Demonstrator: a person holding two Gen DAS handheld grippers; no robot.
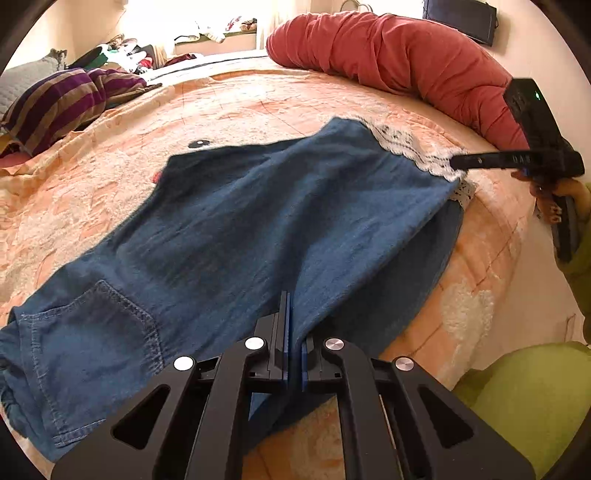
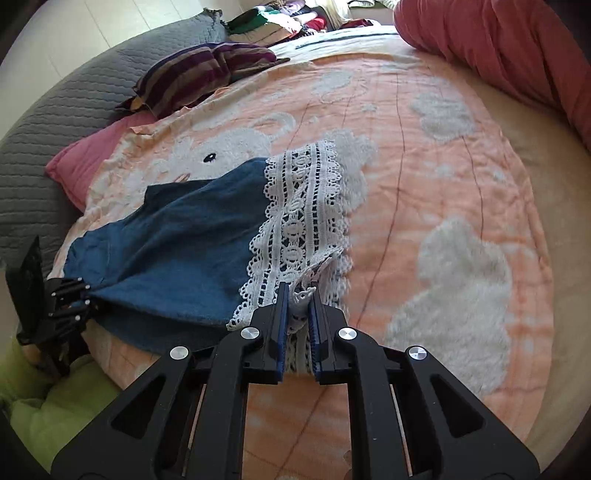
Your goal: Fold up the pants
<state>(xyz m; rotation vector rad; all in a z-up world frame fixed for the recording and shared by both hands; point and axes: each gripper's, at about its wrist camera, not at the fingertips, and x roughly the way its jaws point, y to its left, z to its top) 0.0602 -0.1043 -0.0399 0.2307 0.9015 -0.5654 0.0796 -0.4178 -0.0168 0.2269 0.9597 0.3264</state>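
Blue denim pants (image 1: 258,229) with a white lace hem (image 1: 413,151) lie stretched over a peach blanket (image 1: 258,107) on a bed. My left gripper (image 1: 293,332) is shut on the pants' near edge, near the back pocket (image 1: 96,332). My right gripper (image 2: 300,295) is shut on the lace hem (image 2: 303,206) at the leg end, holding it slightly raised. The right gripper also shows in the left wrist view (image 1: 458,161), and the left gripper shows in the right wrist view (image 2: 86,299). The pants (image 2: 177,243) are pulled taut between the two.
A long red bolster (image 1: 399,55) runs along the far right side of the bed. A purple striped pillow (image 1: 62,103) and a pink pillow (image 2: 88,155) lie to the left, by a grey quilt (image 2: 55,110). Piled clothes (image 2: 280,22) sit beyond. My green sleeve (image 1: 528,398) is at the near edge.
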